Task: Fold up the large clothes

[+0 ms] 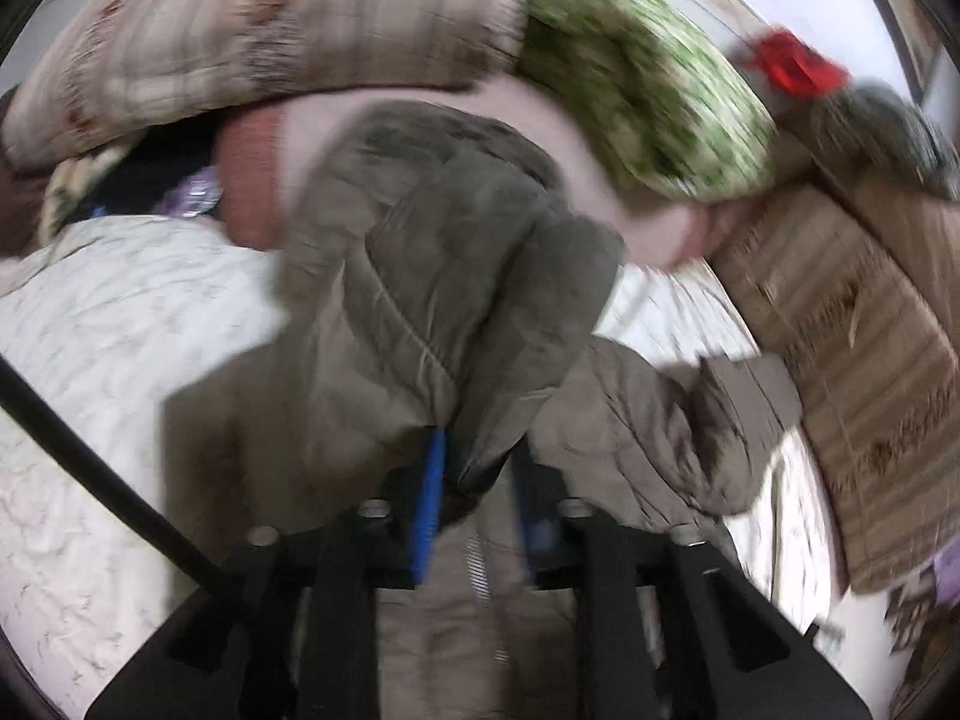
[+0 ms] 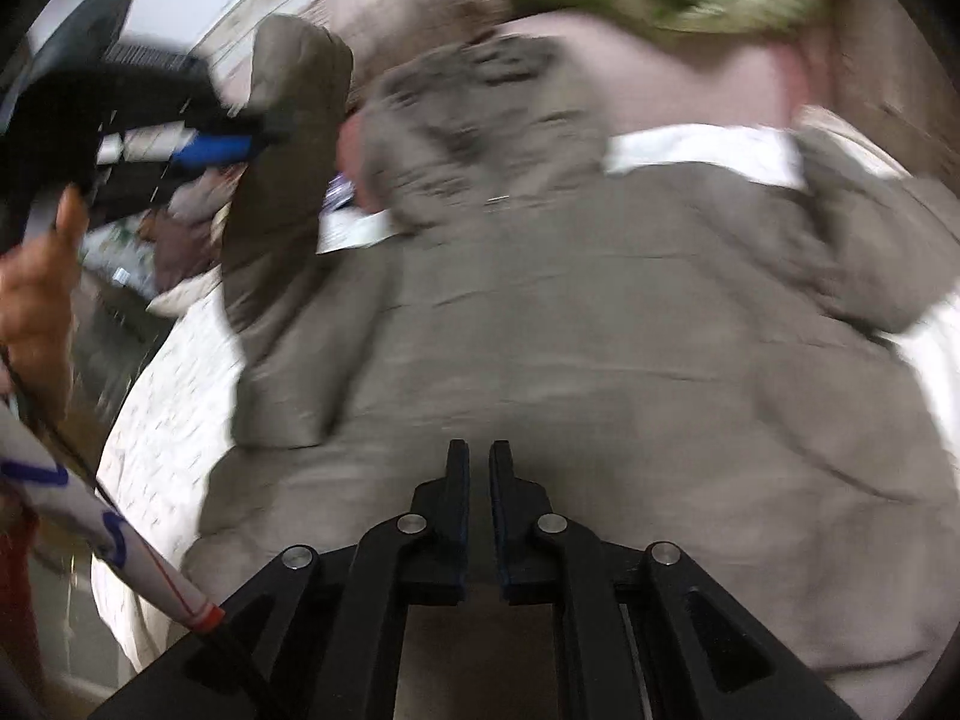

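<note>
A large olive-grey padded jacket (image 2: pixel 600 330) lies spread on a white bed cover (image 2: pixel 174 420). My left gripper (image 1: pixel 477 450) is shut on the jacket's sleeve (image 1: pixel 456 276) and holds it lifted; the same gripper (image 2: pixel 264 135) and raised sleeve (image 2: pixel 282 168) show at the left of the right wrist view. My right gripper (image 2: pixel 479 462) hovers just above the jacket's lower body, its jaws nearly together with a thin gap and nothing between them. The jacket's fur-trimmed hood (image 2: pixel 480 90) lies toward the far pillows. Both views are motion-blurred.
Pillows and bedding are piled at the head of the bed: a beige striped one (image 1: pixel 270 36), a green patterned one (image 1: pixel 648 96), a pink one (image 1: pixel 570 138). A brown striped quilt (image 1: pixel 858 348) lies on the right. A red item (image 1: pixel 792 66) sits behind it.
</note>
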Tool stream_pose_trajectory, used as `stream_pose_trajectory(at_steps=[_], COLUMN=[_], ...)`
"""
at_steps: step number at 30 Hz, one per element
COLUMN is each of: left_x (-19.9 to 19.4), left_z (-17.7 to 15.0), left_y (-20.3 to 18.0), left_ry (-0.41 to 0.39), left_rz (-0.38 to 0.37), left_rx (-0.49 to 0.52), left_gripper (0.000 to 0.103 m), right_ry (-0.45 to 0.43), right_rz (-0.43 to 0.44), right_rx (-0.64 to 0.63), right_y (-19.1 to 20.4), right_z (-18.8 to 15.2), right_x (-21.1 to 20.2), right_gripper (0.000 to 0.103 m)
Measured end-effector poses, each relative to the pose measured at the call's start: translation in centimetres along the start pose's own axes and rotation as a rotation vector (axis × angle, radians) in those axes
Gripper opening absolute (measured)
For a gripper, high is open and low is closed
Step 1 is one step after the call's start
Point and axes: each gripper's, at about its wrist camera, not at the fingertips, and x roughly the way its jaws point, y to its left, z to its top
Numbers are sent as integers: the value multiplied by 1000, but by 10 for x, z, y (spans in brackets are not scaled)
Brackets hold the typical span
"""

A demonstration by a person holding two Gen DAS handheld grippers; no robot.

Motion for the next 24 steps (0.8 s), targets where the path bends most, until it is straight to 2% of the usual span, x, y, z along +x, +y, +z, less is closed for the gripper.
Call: stream_pose_trajectory(at_steps=[1,2,3,4,8,11,14,17,20,21,22,23,24], left_x=[5,8,11,14,7,-24,-65,-108,-140,-150,-158,-162,-167], left_z=[-6,-9,-14,-20,-44,-74,-114,-159,-191,-202,-212,-218,-224], left_y=[-12,-18,-25,-31,-36,-27,-22,-22,-17,-13,-10,-9,-8], left_ry=[16,26,38,51,77,36,-49,-126,-156,-164,-166,-165,-163], left_rz=[-26,-41,-55,-66,-92,-78,19,131,169,161,149,145,148], left_rx=[7,7,6,6,3,3,27,31,-35,-81,-120,-139,-151], left_gripper=[44,49,50,51,51,51,52,52,53,54,55,55,55], right_ry=[-4,-11,-18,-33,-37,-26,9,34,84,97,114,130,143], right_rz=[-13,-26,-34,-43,-4,20,27,-5,-72,-93,-98,-86,-74], right_rx=[28,60,85,124,217,221,197,164,157,169,182,189,211], right_y=[-16,-30,-40,-54,-84,-90,-88,-85,-82,-83,-84,-84,-86], right_z=[3,6,7,10,21,30,47,65,92,97,101,103,102], right_x=[-5,-10,-13,-18,-25,-19,0,31,72,82,91,95,94], right_gripper=[29,37,50,55,57,65,66,66,66,65,37,13,8])
